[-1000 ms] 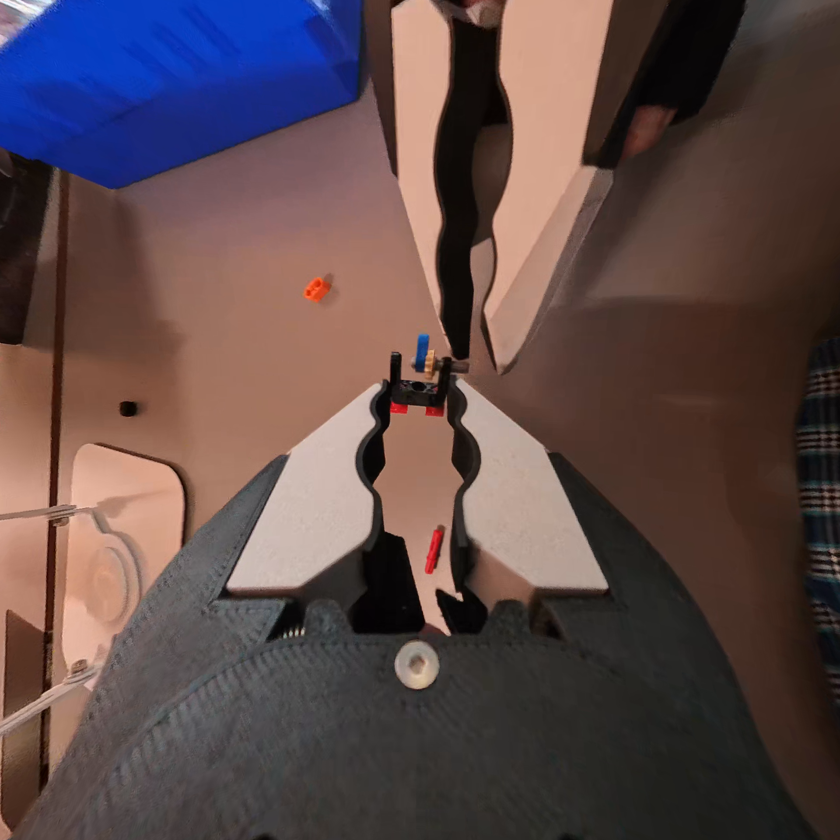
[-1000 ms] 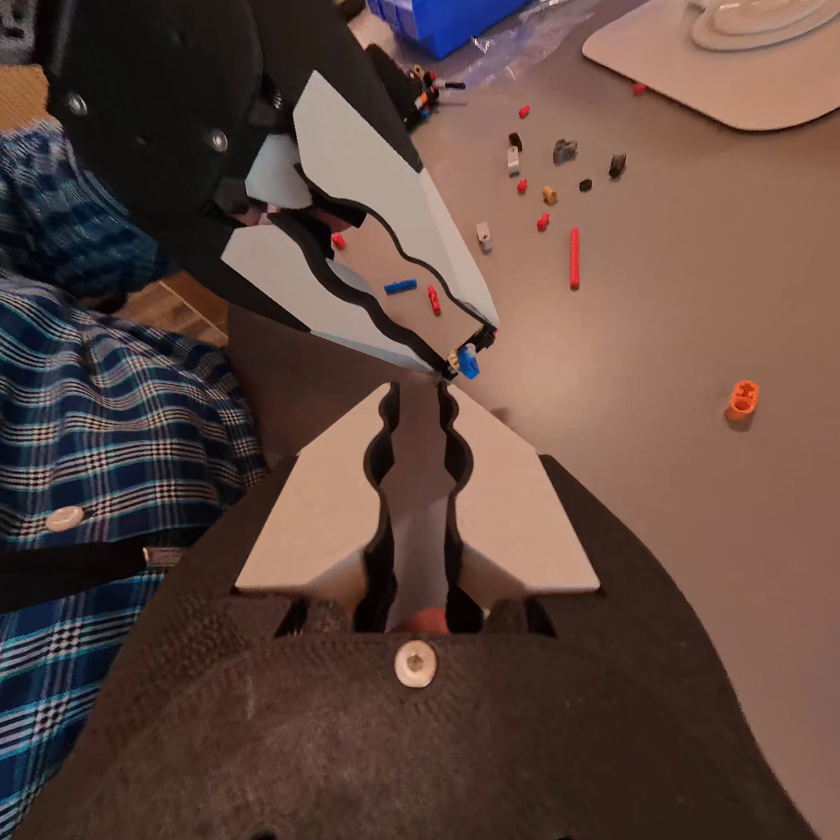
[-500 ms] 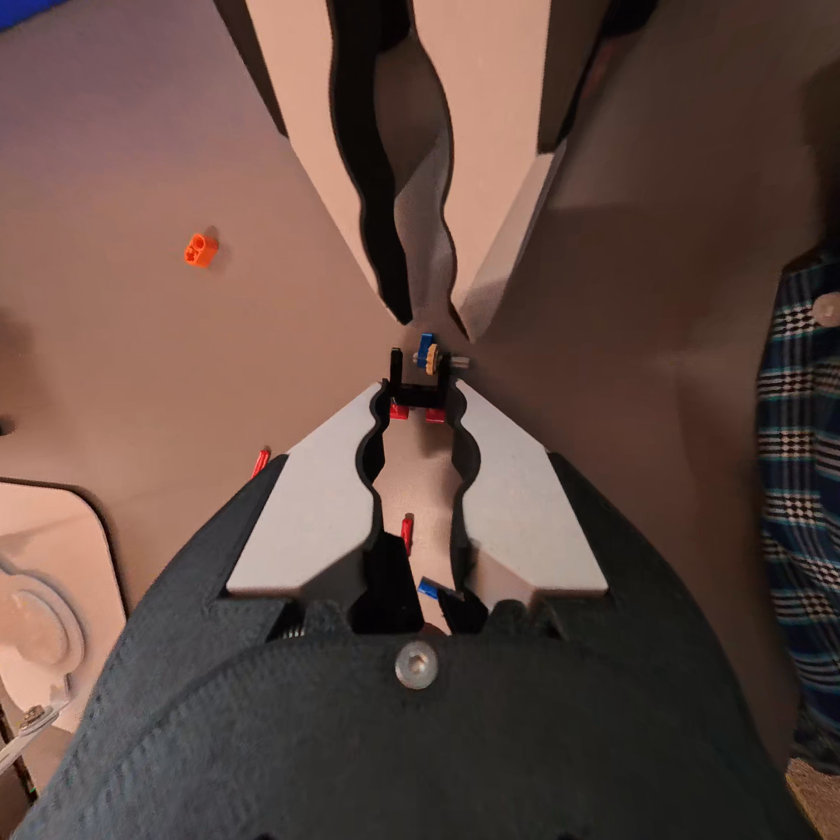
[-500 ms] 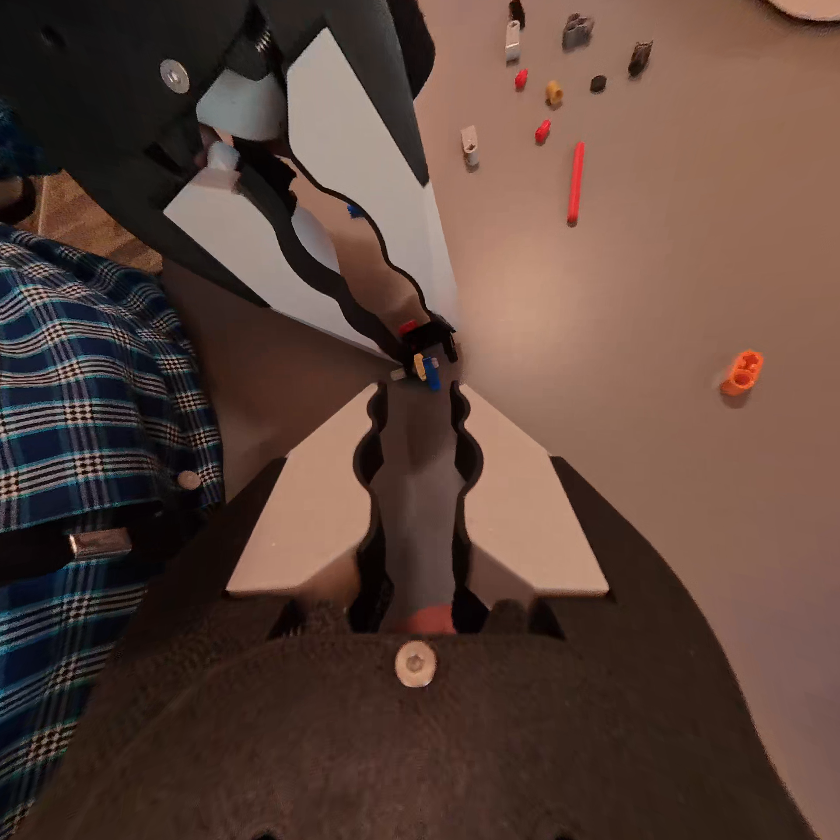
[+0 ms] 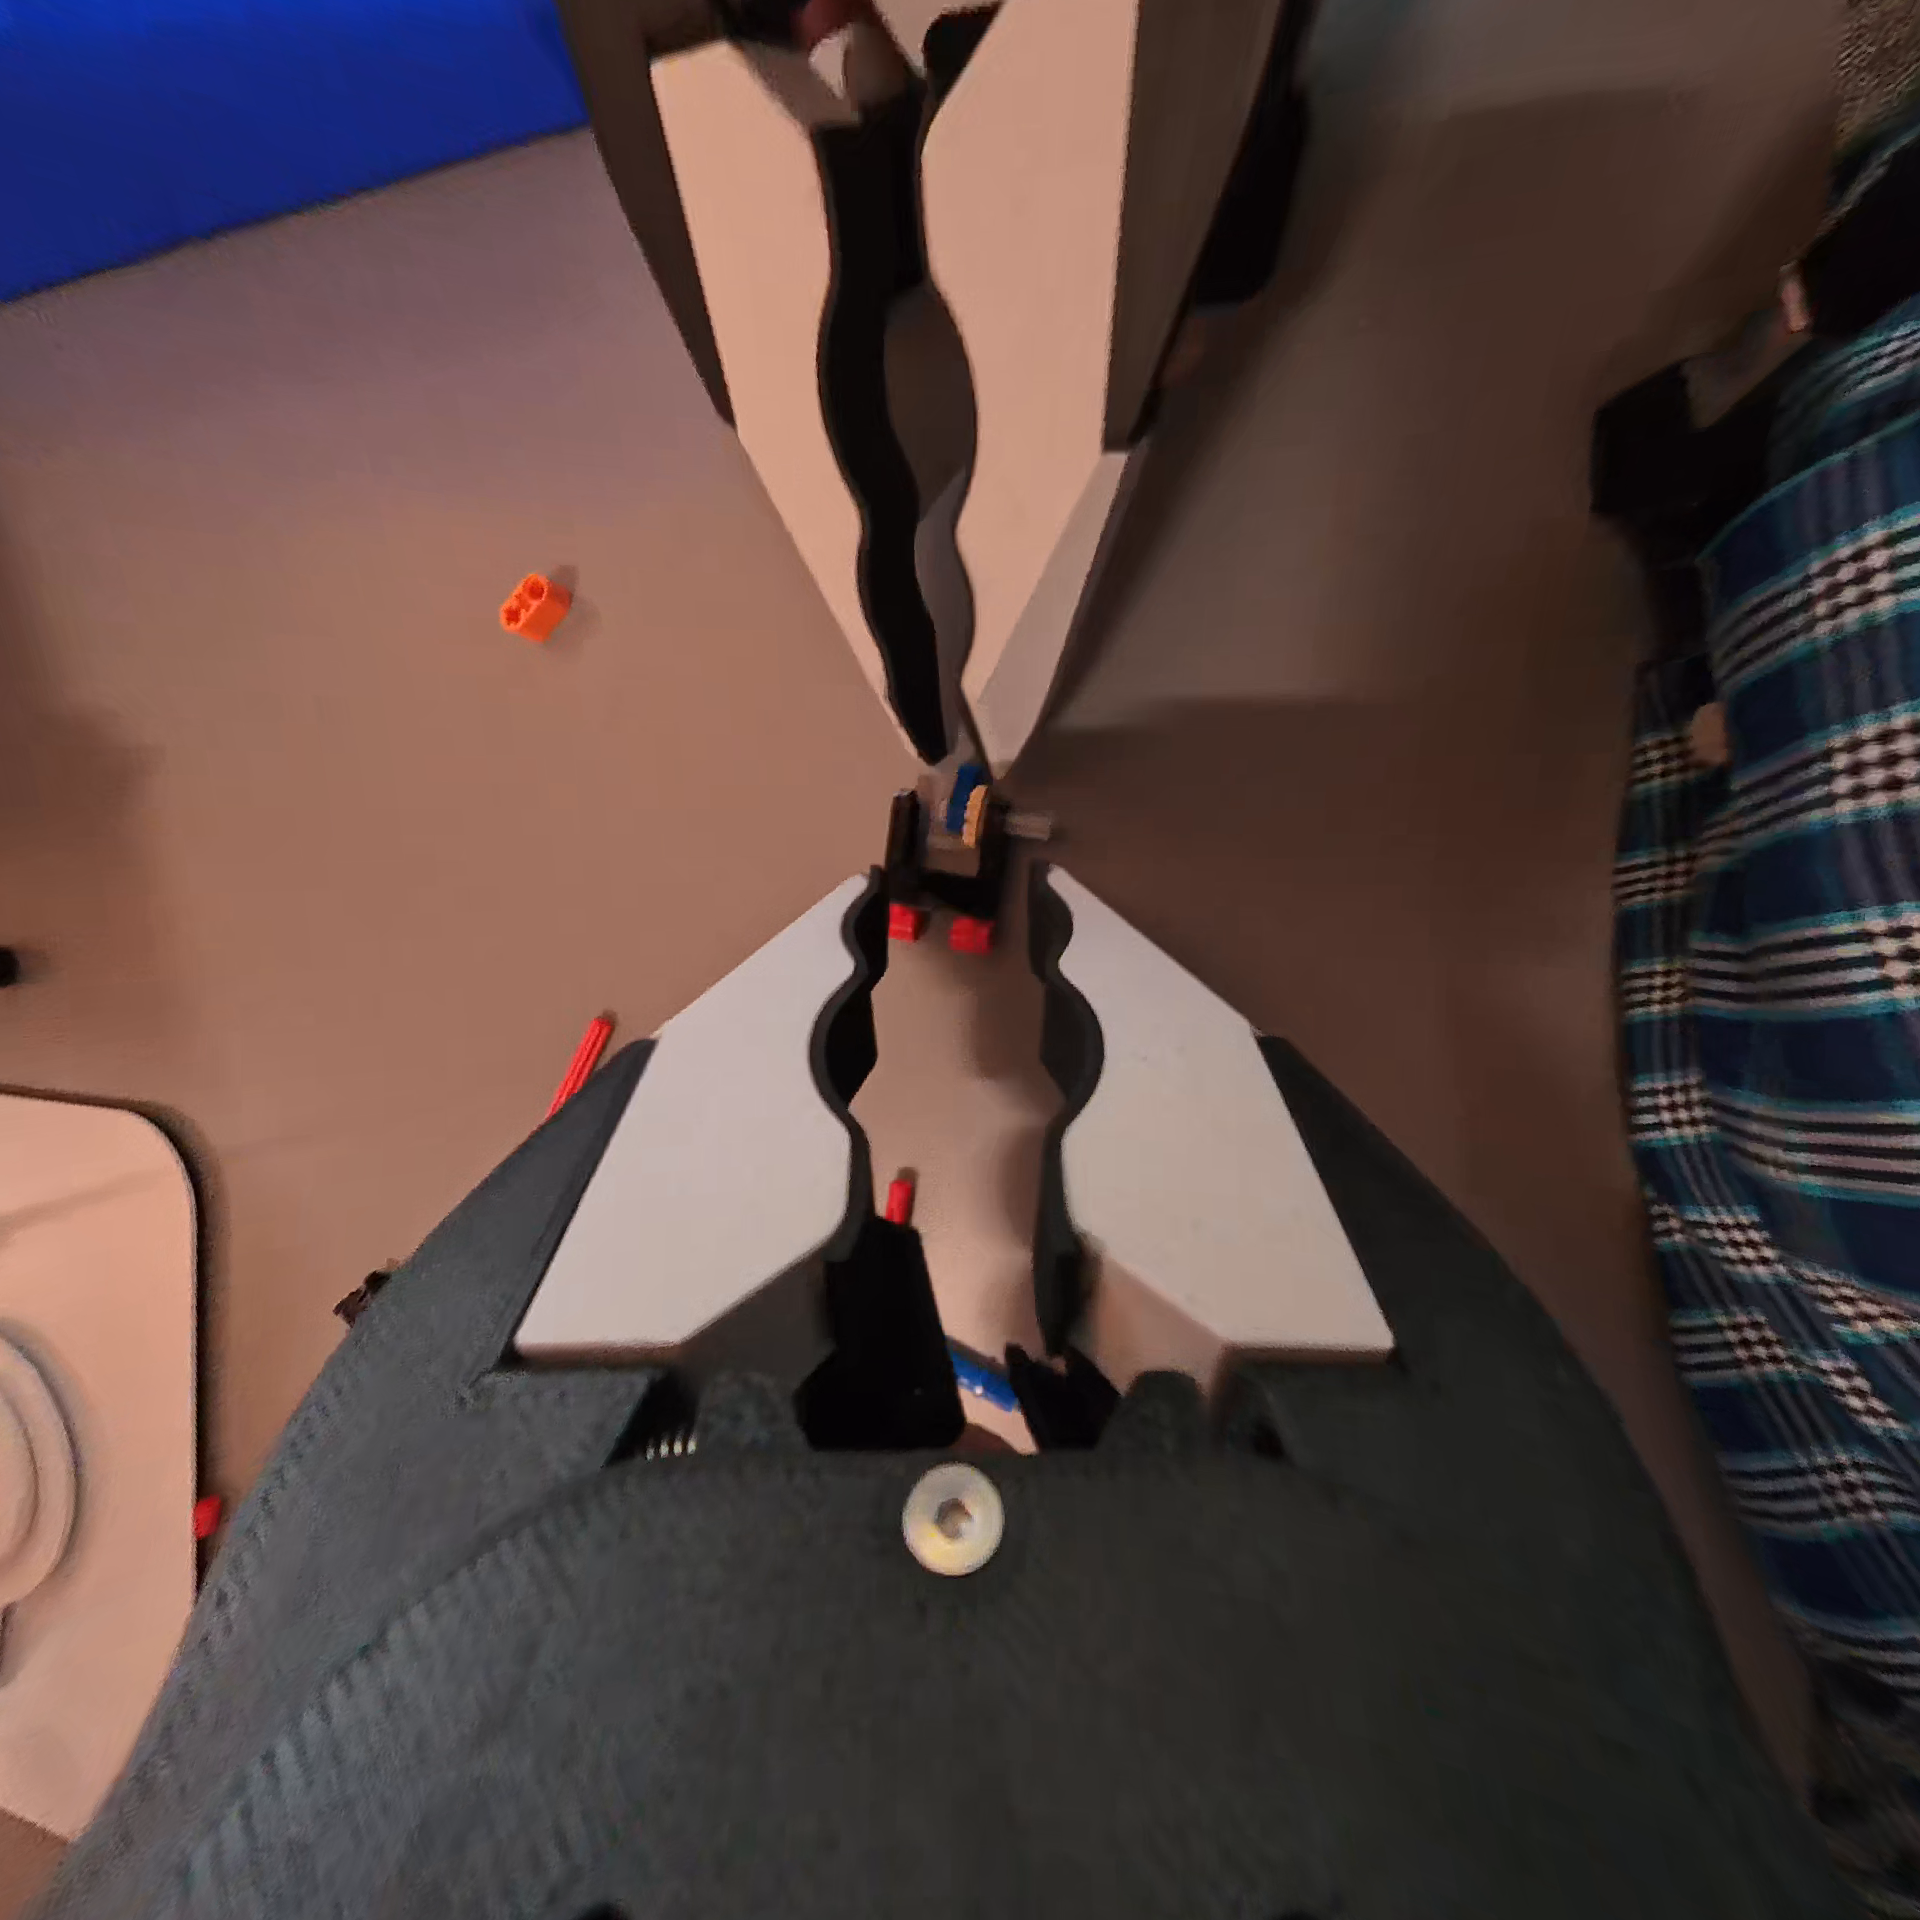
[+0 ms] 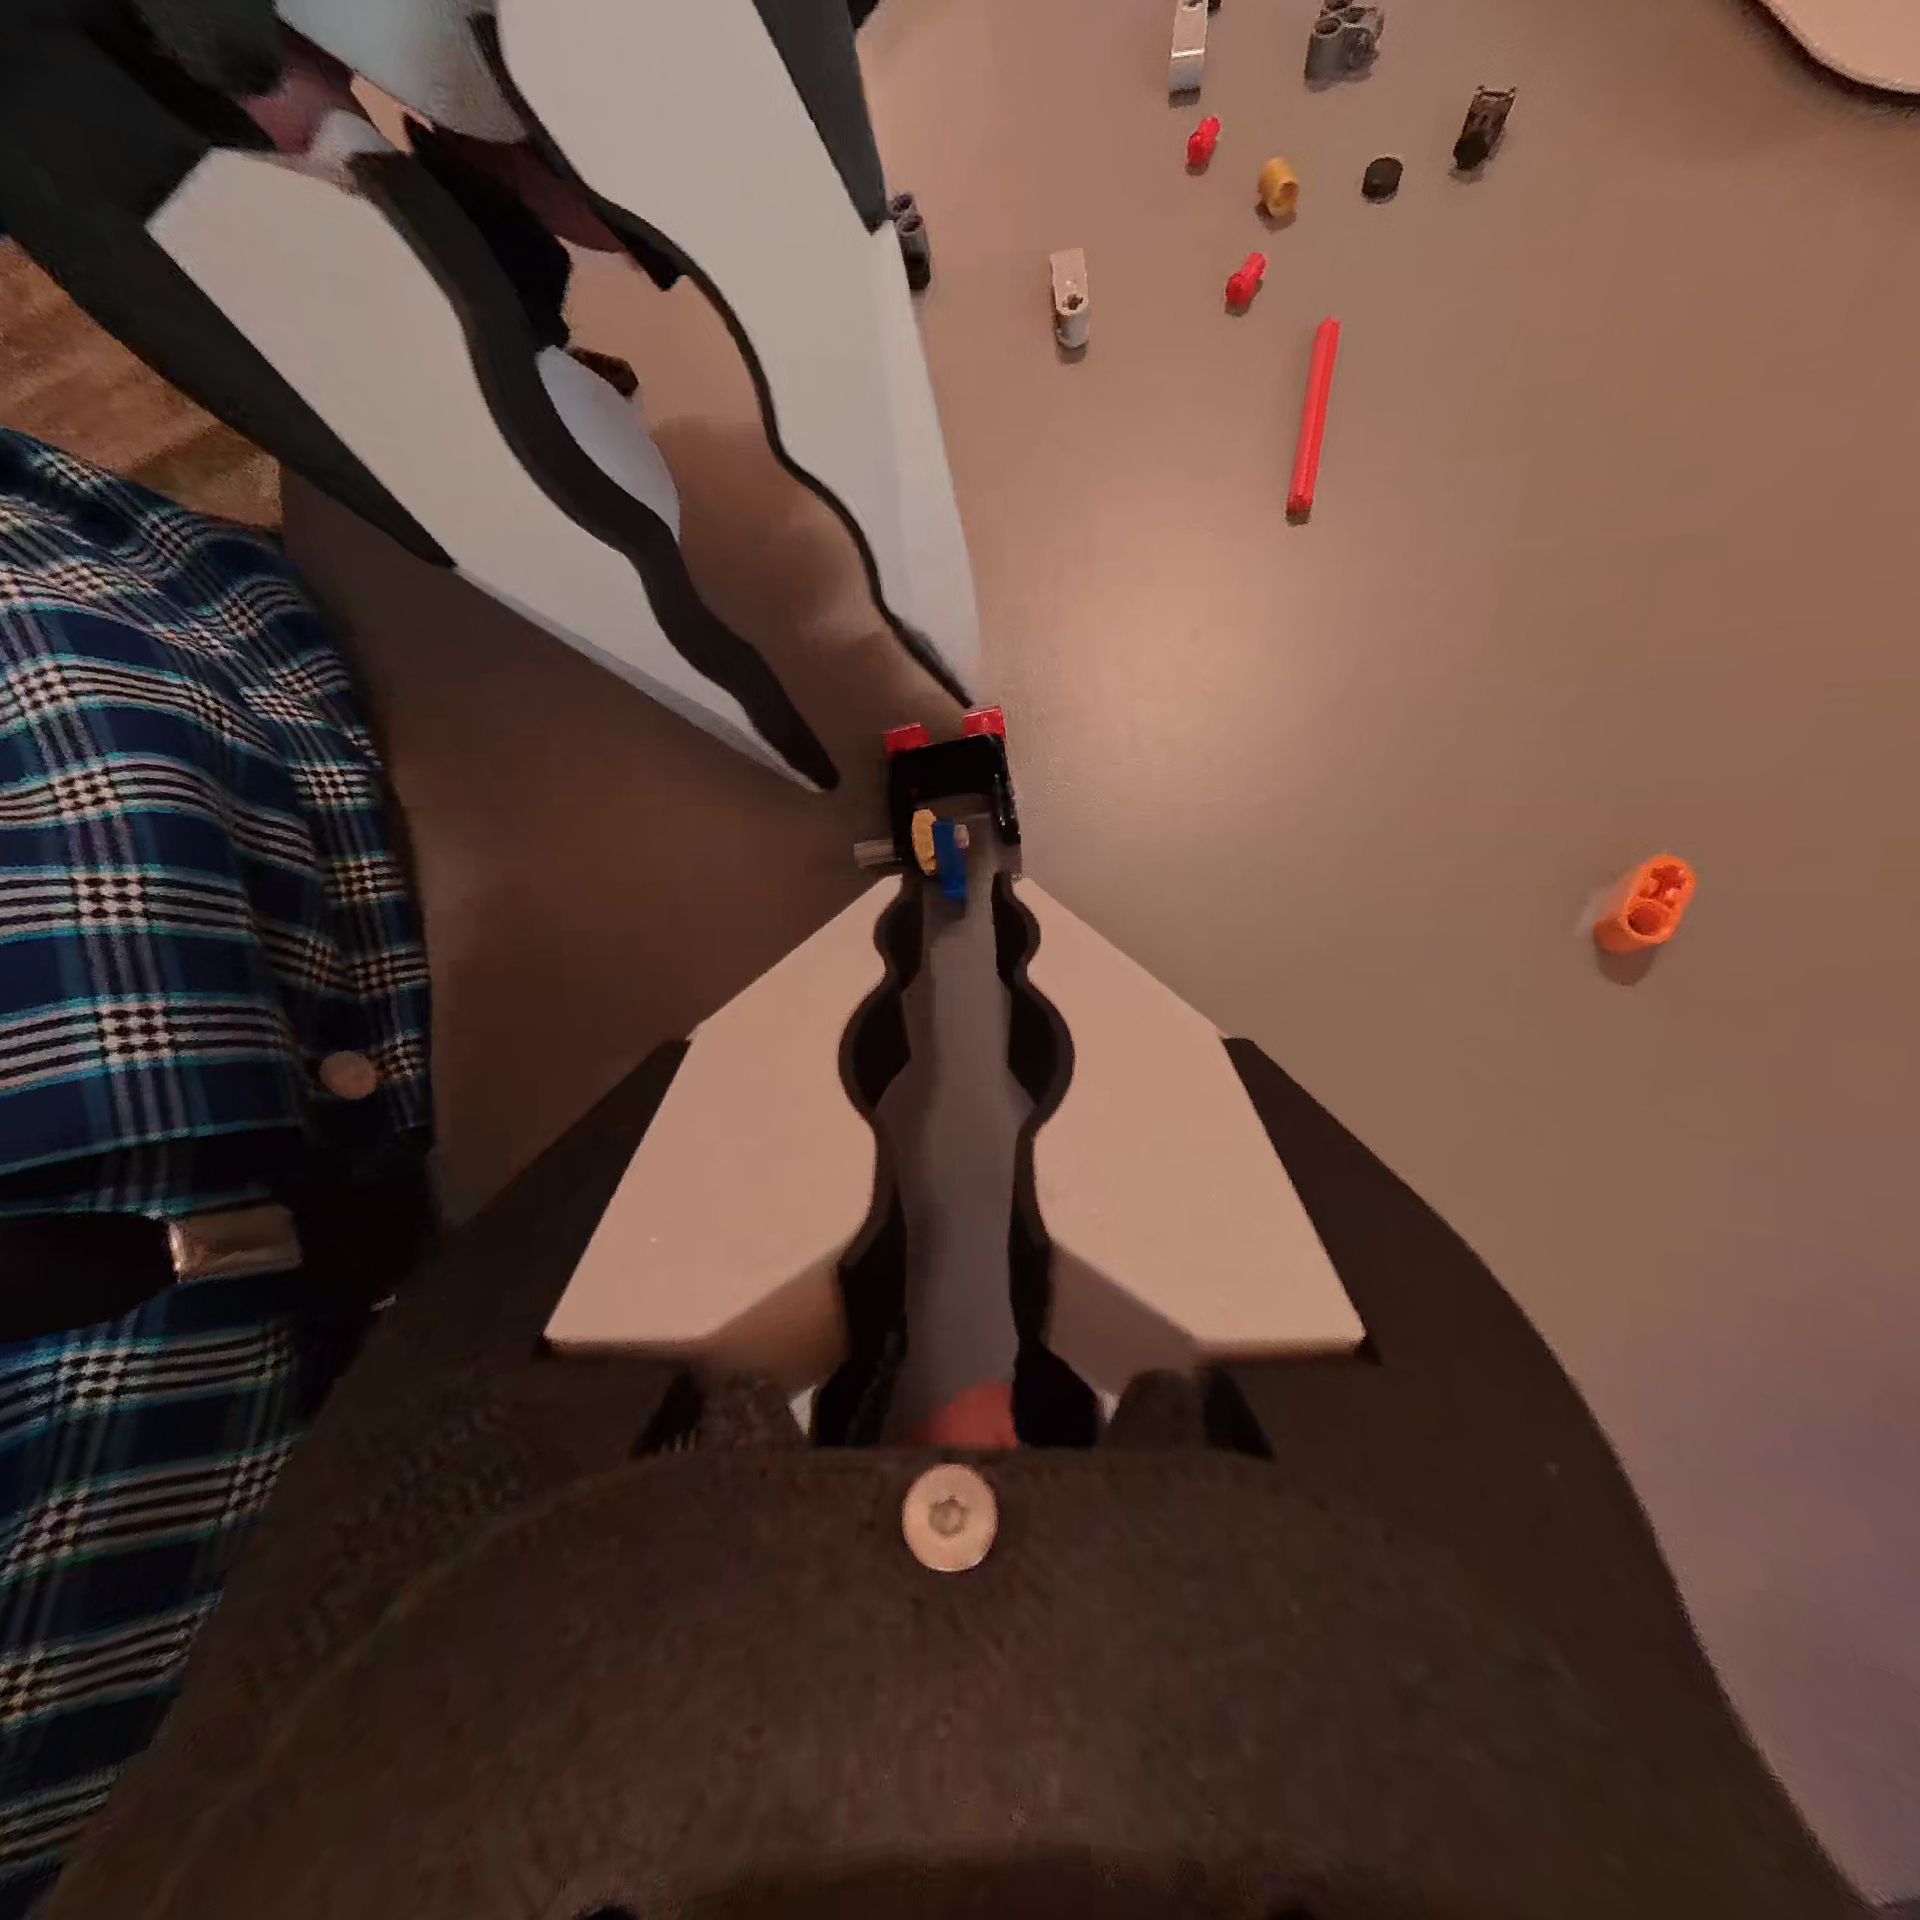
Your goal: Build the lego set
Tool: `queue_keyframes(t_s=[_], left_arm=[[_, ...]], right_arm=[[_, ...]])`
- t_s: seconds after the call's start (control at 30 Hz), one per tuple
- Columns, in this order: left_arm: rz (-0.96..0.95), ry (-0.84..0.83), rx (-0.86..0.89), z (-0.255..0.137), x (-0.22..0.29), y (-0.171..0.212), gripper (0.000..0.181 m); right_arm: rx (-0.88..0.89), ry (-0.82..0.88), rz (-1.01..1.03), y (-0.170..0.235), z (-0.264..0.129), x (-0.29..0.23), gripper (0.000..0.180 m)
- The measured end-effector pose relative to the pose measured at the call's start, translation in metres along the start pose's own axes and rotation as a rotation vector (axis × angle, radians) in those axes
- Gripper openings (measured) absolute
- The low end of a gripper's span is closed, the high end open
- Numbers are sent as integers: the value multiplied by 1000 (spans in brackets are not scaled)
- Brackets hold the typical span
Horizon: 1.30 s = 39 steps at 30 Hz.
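A small lego assembly (image 5: 940, 883) is a black U-shaped frame with two red pins underneath. A grey axle (image 5: 1029, 826) crosses it, carrying a tan gear (image 5: 975, 826) and a blue piece (image 5: 969, 781). My left gripper (image 5: 954, 883) is shut on the black frame and holds it above the table. My right gripper (image 5: 961, 756) faces it from the far side, jaws narrowed around the blue piece. In the right wrist view the blue piece (image 6: 948, 857) sits between my right gripper's tips (image 6: 951, 883), and the frame (image 6: 945, 774) sits in my left gripper (image 6: 904, 743).
An orange connector (image 6: 1647, 902) lies alone on the brown table. A long red axle (image 6: 1312, 416), a grey connector (image 6: 1070, 296) and several small pieces lie farther off. A blue bin (image 5: 260, 125) and a white pad (image 5: 94, 1247) stand at the table's edges. A person's plaid shirt (image 6: 156, 779) is close. Left and right tips are no more than a few centimetres apart.
My right gripper left the axle's end, opened, lined up head-on with the assembly and narrowed around the blue piece. My left gripper kept hold of the frame.
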<state>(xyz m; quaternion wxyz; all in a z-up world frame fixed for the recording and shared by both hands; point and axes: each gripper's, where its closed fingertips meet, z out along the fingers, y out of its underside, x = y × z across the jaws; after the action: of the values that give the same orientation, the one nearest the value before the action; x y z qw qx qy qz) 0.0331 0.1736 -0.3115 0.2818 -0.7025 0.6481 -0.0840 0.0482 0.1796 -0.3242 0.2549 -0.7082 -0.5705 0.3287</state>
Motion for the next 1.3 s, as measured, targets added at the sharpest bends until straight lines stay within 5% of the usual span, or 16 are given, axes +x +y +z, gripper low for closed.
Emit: queue_keyframes(t_s=[0.57, 0.87, 1.3], left_arm=[[-148, -97, 49, 4, 8, -8, 30], [-436, -155, 51, -5, 21, -1, 16], [-552, -176, 28, 6, 24, 9, 4]], right_arm=[[1, 40, -45, -3, 3, -4, 0], [12, 85, 31, -3, 6, -11, 0], [24, 120, 43, -5, 8, -18, 1]])
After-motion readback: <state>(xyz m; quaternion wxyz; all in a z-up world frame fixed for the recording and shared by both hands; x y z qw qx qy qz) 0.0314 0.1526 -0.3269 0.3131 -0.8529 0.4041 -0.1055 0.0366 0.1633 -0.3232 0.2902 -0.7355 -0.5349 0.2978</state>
